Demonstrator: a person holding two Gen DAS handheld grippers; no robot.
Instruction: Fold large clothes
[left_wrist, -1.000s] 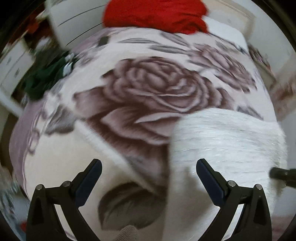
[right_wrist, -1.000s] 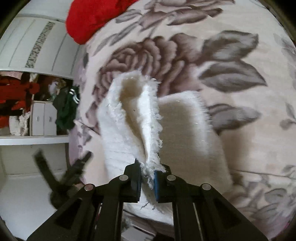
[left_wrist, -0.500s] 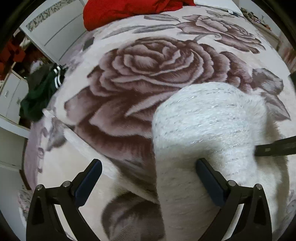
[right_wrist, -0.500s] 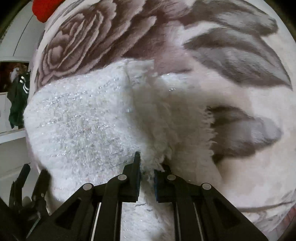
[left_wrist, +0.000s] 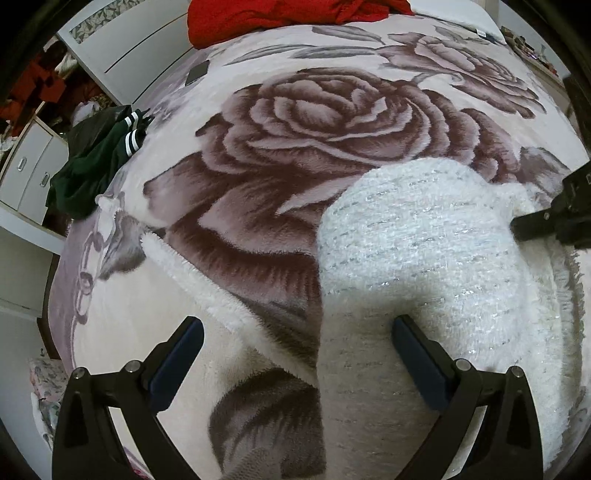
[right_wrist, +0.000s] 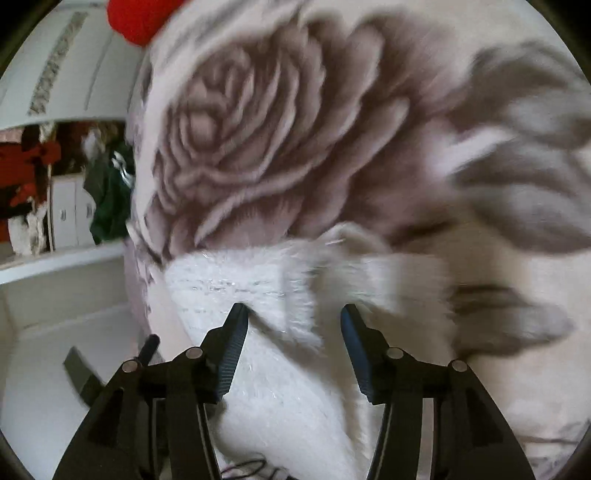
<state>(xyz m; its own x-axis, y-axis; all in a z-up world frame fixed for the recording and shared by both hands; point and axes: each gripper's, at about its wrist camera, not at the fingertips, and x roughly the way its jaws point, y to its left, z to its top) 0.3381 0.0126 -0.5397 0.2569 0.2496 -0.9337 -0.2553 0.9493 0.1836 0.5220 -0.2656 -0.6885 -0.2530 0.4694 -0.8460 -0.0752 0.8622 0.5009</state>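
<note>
Left wrist view. The left gripper (left_wrist: 297, 330) points steeply down at the bed, jaws spread wide, nothing pinched. Its right finger (left_wrist: 419, 363) lies over the white fuzzy garment (left_wrist: 424, 266); the left finger hangs above the rose-print blanket (left_wrist: 317, 122). The garment lies on the near right part of the blanket, folded over on itself with a rounded fold at its far end, and a frayed fringe runs along its right edge. A turned-up strip of the blanket's white underside runs diagonally just left of the garment. At the right edge of the frame the right gripper (left_wrist: 532, 225) shows side-on, its tip at the garment's right side; contact cannot be judged from here. A red cloth (left_wrist: 295, 14) sits at the far end of the bed. A dark green garment with white stripes (left_wrist: 99, 158) lies at the bed's left edge, beside white drawers (left_wrist: 27, 173).

Right wrist view (motion-blurred). The right gripper (right_wrist: 293, 325) has its jaws parted and opening. The white garment lies below and between them, the pads apparently clear of the cloth, though the blur makes this uncertain. The left gripper (right_wrist: 110, 362) shows as a dark blurred shape at lower left. The red cloth (right_wrist: 140, 18) is at the top, the green garment (right_wrist: 110, 199) at left.
</note>
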